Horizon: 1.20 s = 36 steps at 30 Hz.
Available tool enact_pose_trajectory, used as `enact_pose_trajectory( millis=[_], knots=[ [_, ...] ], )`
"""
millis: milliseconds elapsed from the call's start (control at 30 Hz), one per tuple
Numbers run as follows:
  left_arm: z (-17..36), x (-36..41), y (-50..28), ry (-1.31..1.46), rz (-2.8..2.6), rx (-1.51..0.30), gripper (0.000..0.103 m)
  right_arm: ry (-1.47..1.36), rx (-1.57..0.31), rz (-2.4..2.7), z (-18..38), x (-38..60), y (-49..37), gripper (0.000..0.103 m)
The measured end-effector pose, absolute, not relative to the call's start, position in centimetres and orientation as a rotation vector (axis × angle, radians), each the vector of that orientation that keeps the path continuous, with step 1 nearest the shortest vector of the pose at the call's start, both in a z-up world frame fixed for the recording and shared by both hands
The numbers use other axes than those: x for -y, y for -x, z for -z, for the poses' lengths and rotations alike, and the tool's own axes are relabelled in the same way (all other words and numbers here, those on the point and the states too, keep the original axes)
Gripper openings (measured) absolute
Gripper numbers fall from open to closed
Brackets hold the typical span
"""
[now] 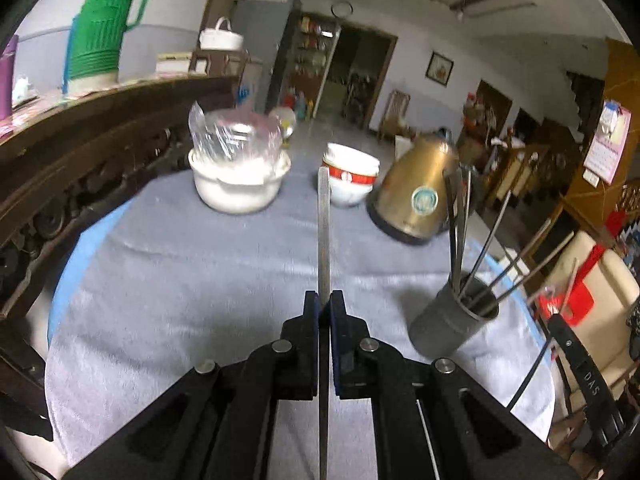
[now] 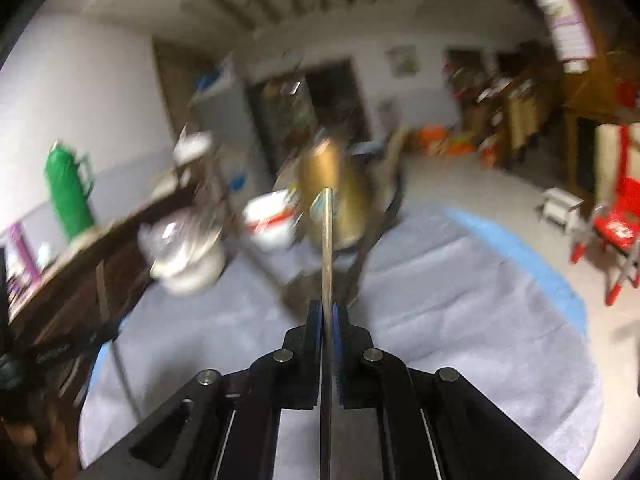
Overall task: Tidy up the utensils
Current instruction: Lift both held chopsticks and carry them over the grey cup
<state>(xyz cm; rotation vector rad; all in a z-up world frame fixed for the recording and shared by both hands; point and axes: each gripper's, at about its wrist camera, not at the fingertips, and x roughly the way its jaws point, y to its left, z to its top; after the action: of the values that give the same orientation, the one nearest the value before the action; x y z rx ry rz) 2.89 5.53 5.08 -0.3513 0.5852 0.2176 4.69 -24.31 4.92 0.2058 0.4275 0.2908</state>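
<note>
My left gripper [image 1: 324,300] is shut on a flat metal utensil handle [image 1: 323,232] that sticks forward above the grey tablecloth [image 1: 192,272]. A dark grey utensil cup [image 1: 452,320] with several metal utensils [image 1: 460,216] stands to its right. My right gripper [image 2: 327,312] is shut on another flat metal utensil handle [image 2: 327,240], held above the cloth [image 2: 440,300]; this view is blurred. The cup is hidden behind the handle there.
A gold kettle [image 1: 416,188], stacked red-and-white bowls [image 1: 349,176] and a white bowl with a plastic bag [image 1: 236,176] stand at the table's far side. A dark wooden sideboard [image 1: 80,152] with a green thermos [image 1: 104,24] lies left. A red stool [image 2: 616,228] stands on the floor right.
</note>
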Motion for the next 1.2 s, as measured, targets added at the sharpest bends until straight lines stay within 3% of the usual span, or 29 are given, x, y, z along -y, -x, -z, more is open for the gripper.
enact_pose_trajectory(
  millis=[500, 867, 1200],
  knots=[
    [-3.9, -3.7, -1.0, 0.295, -0.248, -0.507, 0.006, -0.116, -0.307, -0.25, -4.2, 22.7, -3.7, 0.006],
    [-5.3, -3.7, 5.5, 0.312, -0.191, -0.482, 0.007, -0.112, -0.331, -0.305, -5.1, 25.5, 1.9, 0.007],
    [-5.7, -3.6, 5.9, 0.345, -0.177, -0.48, 0.007, -0.149, -0.328, -0.317, -6.0, 26.1, 2.2, 0.006]
  ],
)
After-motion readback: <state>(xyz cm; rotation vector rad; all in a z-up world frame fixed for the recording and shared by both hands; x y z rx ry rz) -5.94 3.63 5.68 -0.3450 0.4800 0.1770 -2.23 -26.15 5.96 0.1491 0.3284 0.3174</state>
